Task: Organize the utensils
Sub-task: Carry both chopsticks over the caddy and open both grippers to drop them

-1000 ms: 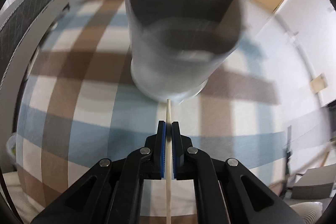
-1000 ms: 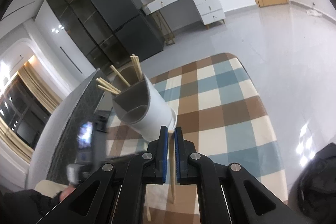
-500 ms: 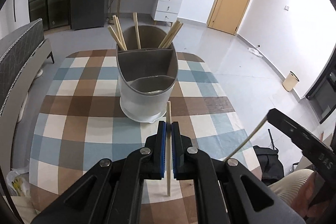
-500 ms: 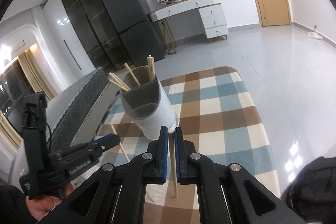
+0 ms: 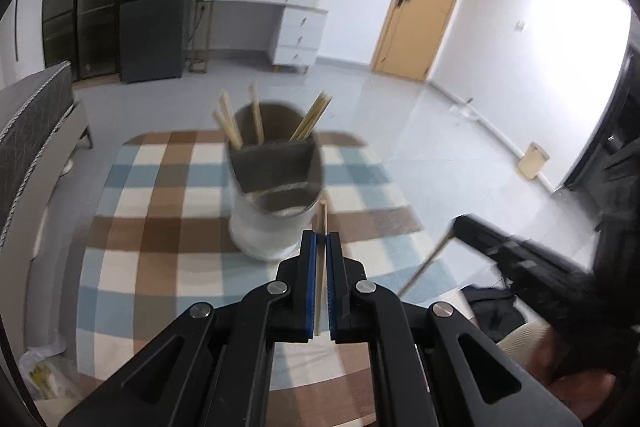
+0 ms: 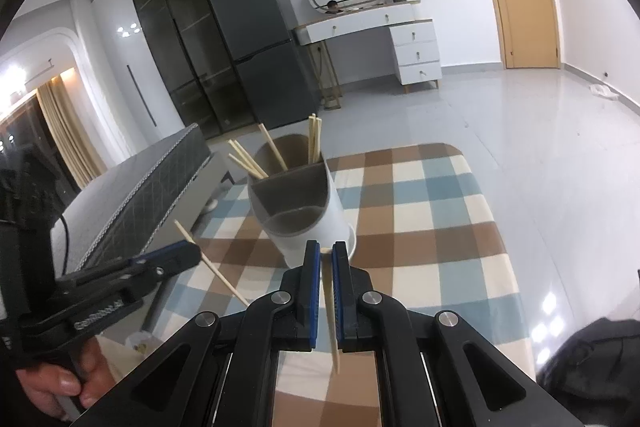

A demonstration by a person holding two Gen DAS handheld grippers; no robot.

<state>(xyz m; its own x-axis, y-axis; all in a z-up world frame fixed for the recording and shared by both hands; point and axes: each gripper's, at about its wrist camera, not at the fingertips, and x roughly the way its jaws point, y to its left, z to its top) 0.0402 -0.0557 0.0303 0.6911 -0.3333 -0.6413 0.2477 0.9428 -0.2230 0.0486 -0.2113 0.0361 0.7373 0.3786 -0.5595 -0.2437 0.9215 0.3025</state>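
Both grippers were mid-carry. Left gripper [image 5: 321, 247] clenched one chopstick [image 5: 320, 291]; right gripper [image 6: 326, 259] clenched another chopstick [image 6: 331, 323]. Utensil holder [image 6: 320, 223] stood upright on the checked tablecloth [image 6: 440, 227], just ahead. Next, probably: lift tips over the rim, drop into the rear compartment with the other chopsticks [image 6: 314, 141].

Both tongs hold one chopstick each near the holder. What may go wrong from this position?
1. The left tongs and right tongs each pinch a thin chopstick; either stick might pivot or slip when its tip meets the rim.
2. The utensil holder looks tall and light; a sideways push could tip it onto the checked tablecloth.
3. The back compartment already holds several chopsticks, which might block a new one.
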